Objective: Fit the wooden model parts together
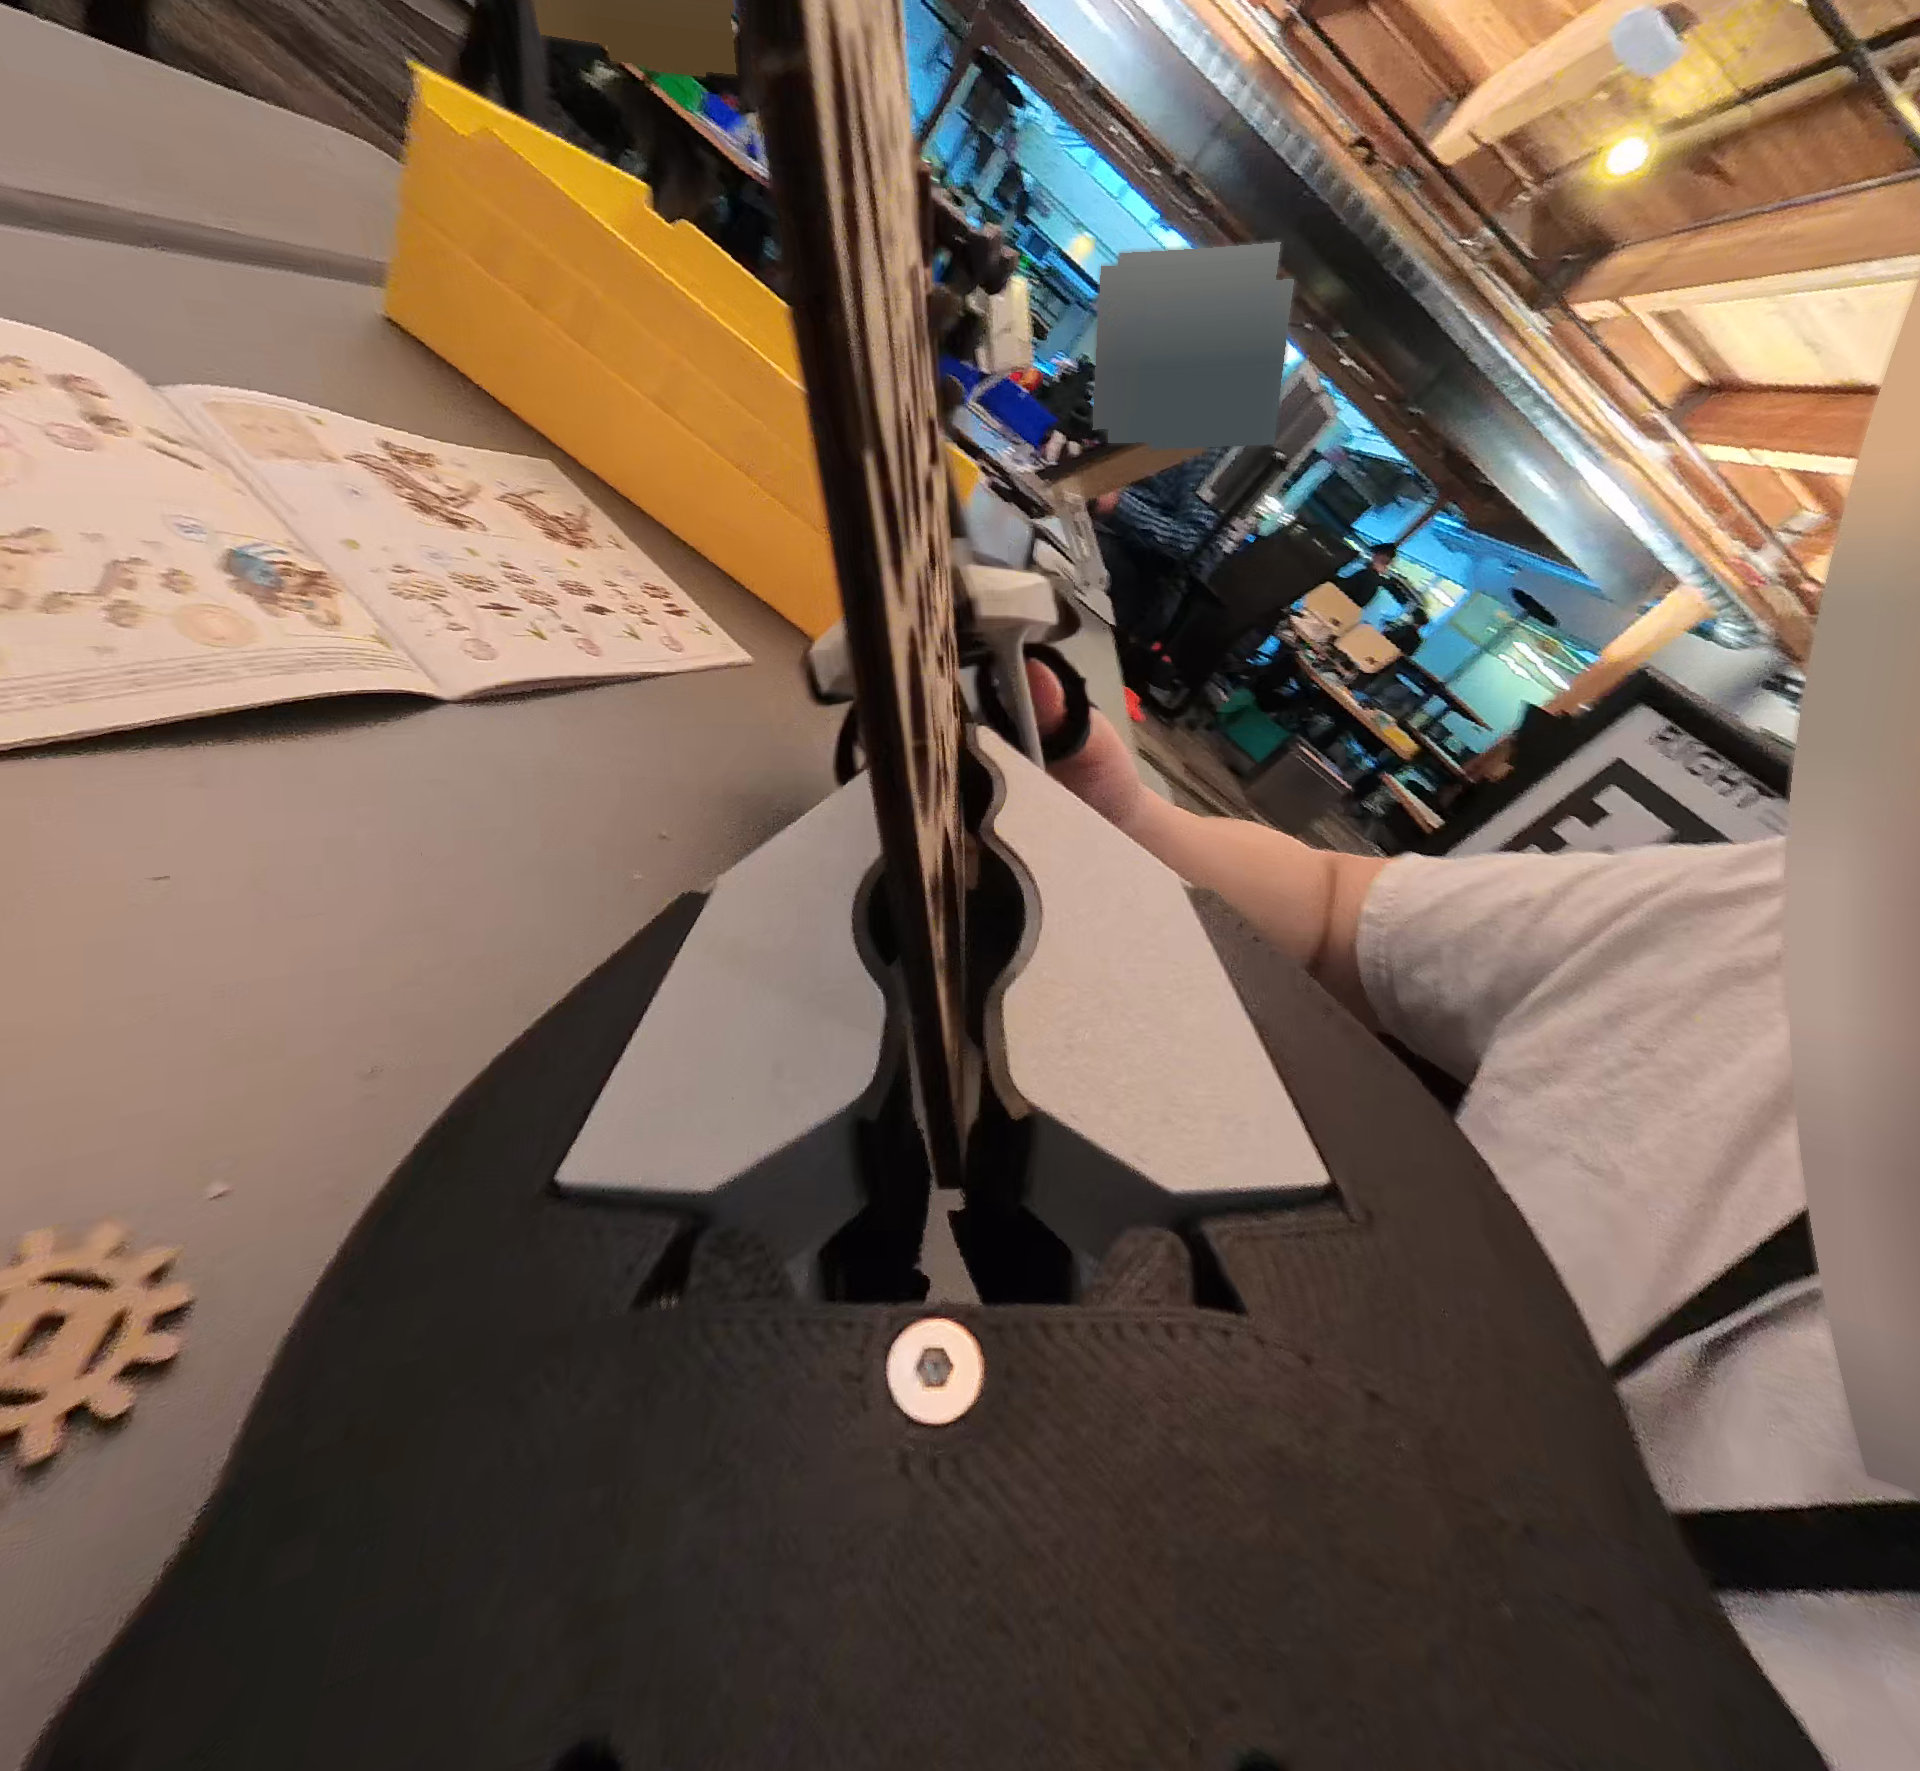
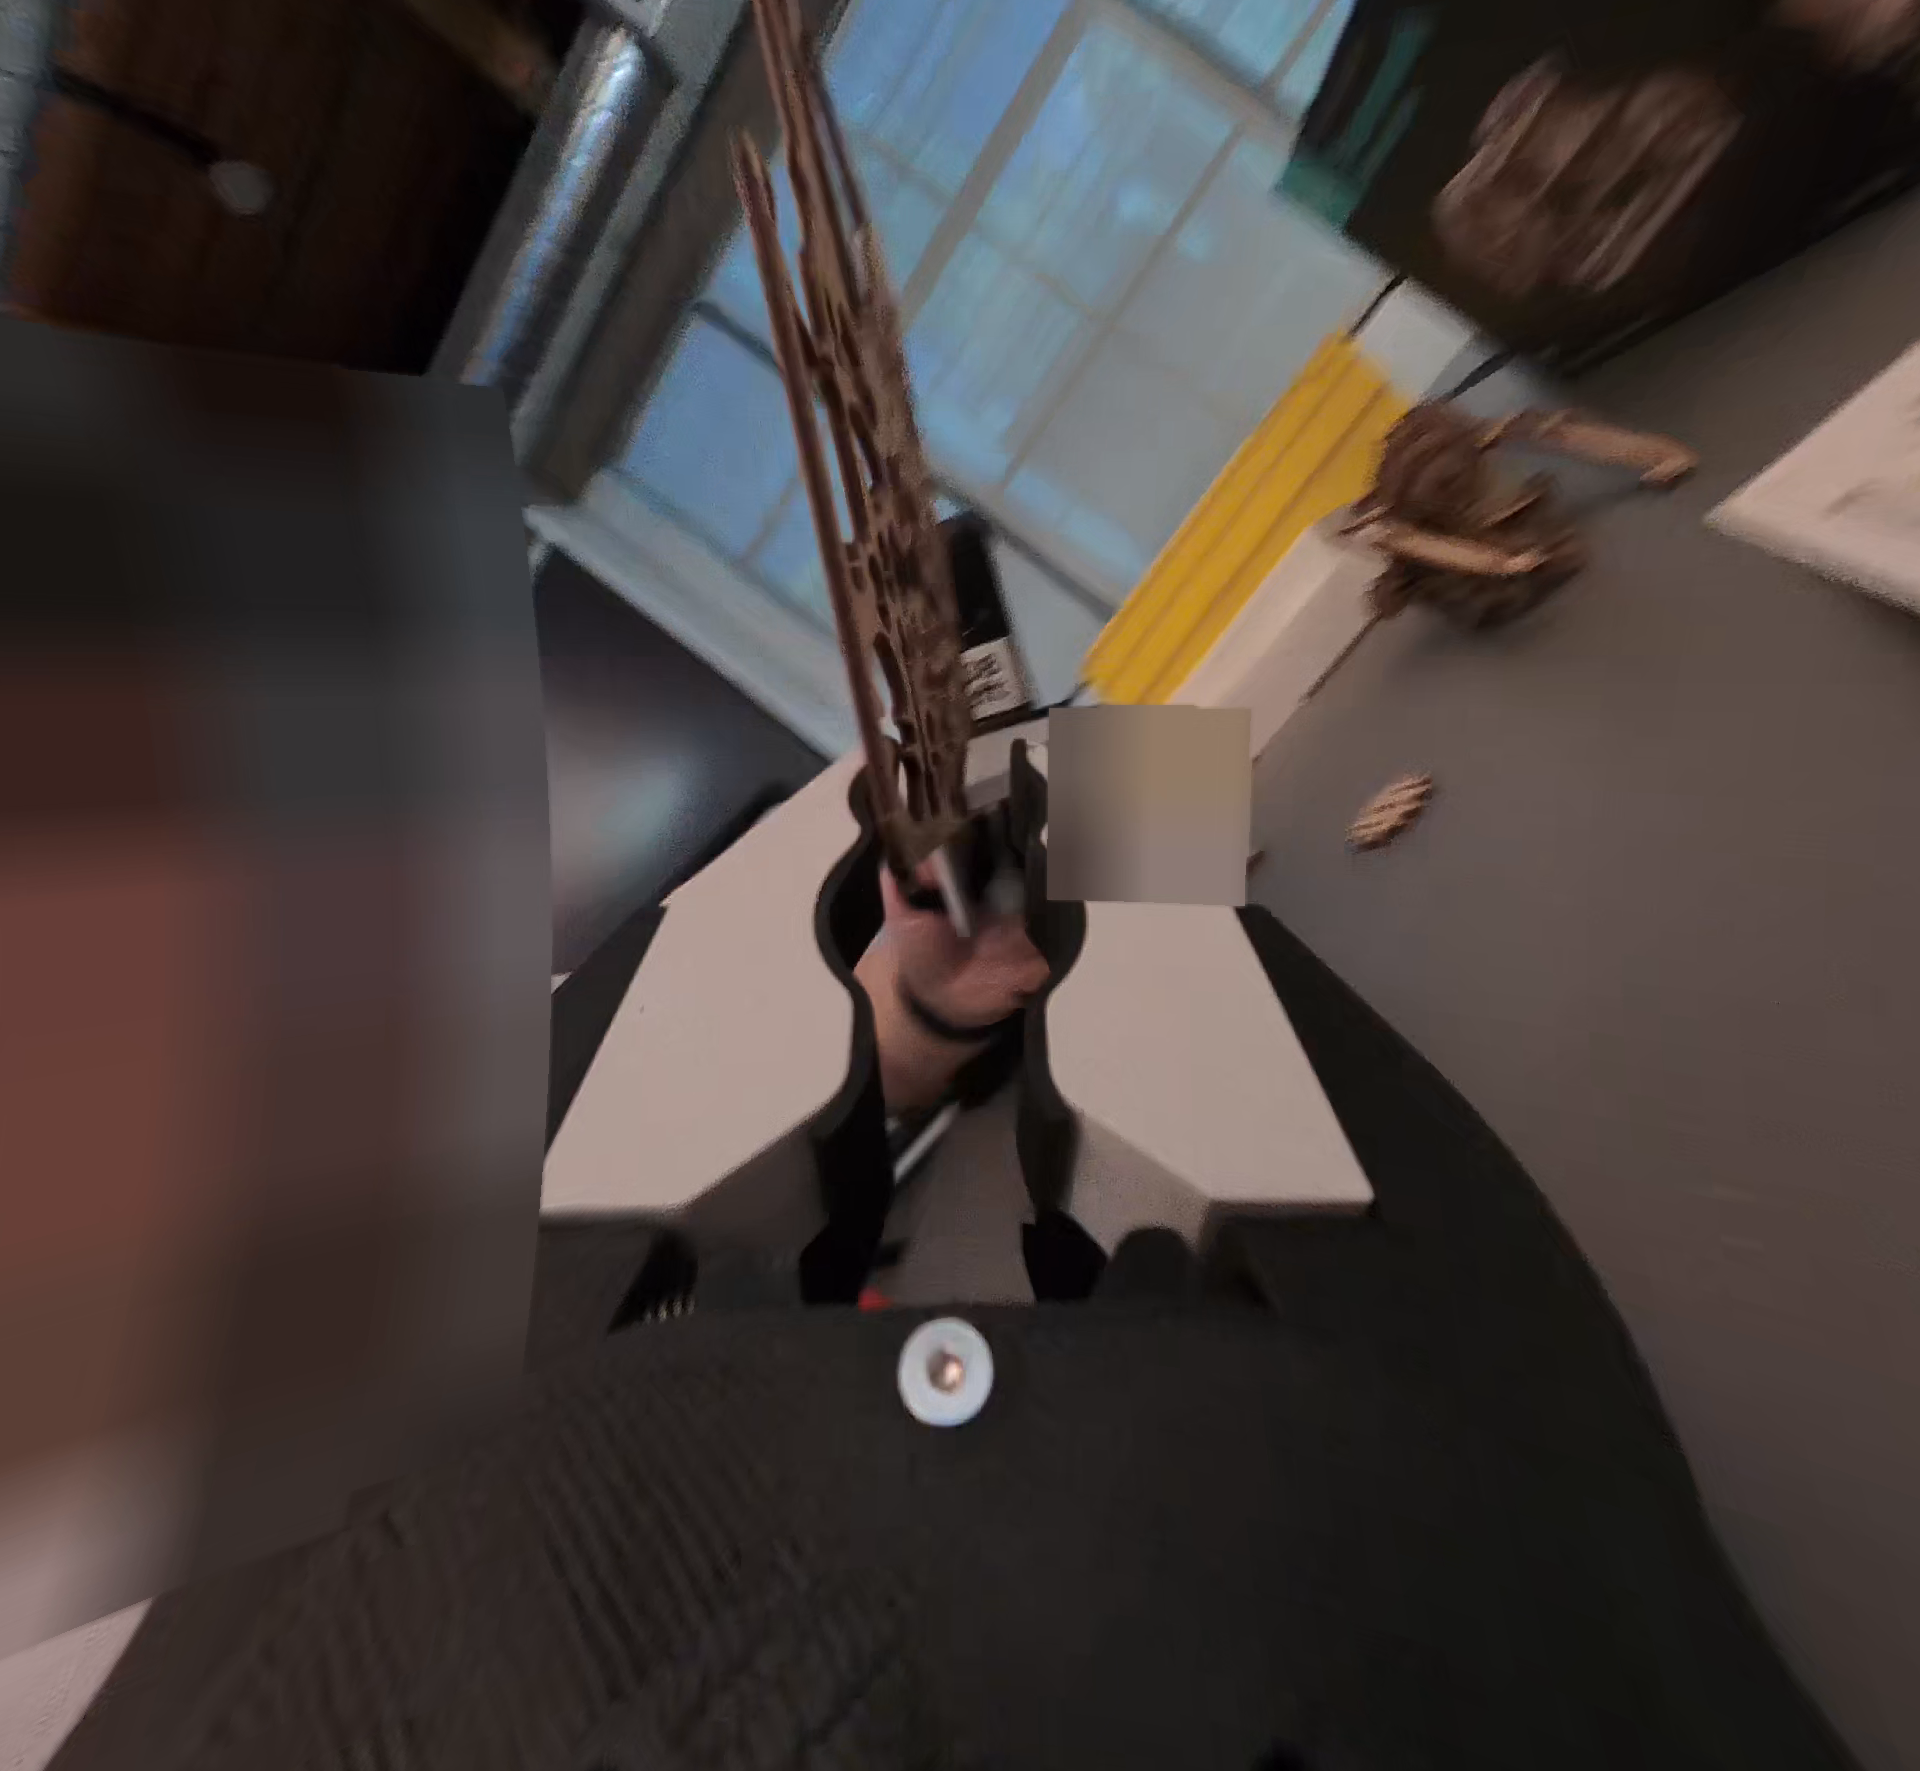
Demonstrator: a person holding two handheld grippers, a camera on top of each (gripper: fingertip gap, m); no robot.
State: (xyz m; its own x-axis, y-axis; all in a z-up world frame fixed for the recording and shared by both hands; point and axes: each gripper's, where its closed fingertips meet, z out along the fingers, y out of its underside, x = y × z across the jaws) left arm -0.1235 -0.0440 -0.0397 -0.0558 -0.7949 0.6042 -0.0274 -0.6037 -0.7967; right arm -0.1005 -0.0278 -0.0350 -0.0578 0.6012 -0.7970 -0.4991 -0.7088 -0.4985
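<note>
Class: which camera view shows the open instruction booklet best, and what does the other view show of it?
The left wrist view: the instruction booklet lies open on the grey table, both illustrated pages sharp. The right wrist view, motion-blurred, catches only a pale corner at its right edge, probably the booklet.

You are working in an open workshop.
Exposed timber ceiling beams (image 1: 1558, 90) and a silver metal duct (image 1: 1299, 152) are running overhead; cluttered long workbenches (image 1: 1361, 682) are stretching behind.

Left gripper (image 1: 940, 848) clamped on an edge-on wooden sheet (image 1: 873, 391); right gripper (image 2: 951, 838) nearly closed, contact unclear through blur.
</note>
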